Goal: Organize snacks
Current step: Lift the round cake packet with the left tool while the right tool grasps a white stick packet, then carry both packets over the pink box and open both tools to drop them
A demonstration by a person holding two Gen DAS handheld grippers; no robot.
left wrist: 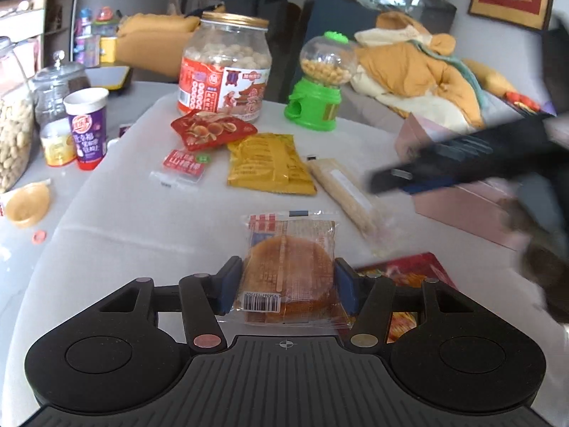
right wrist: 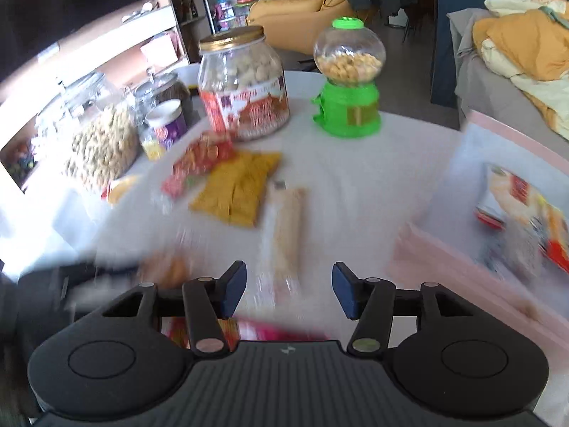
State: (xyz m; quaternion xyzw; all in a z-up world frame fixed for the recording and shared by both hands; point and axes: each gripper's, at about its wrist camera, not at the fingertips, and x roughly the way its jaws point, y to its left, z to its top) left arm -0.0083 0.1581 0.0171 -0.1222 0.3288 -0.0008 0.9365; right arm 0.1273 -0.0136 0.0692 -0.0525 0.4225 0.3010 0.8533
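- Grey round table: bare surface stretches toward its left edge.
- Pink open box at the right holds a snack packet.
- Left gripper clamps a clear-wrapped round brown cake, barcode end toward the camera.
- Right gripper released, nothing between its fingers.
- Long beige wrapped bar lies lengthwise away from the camera.

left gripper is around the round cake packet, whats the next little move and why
Probably lift the round cake packet and carry it toward the pink box. The left gripper has its pads against both sides of the packet, and the box already holds another snack.
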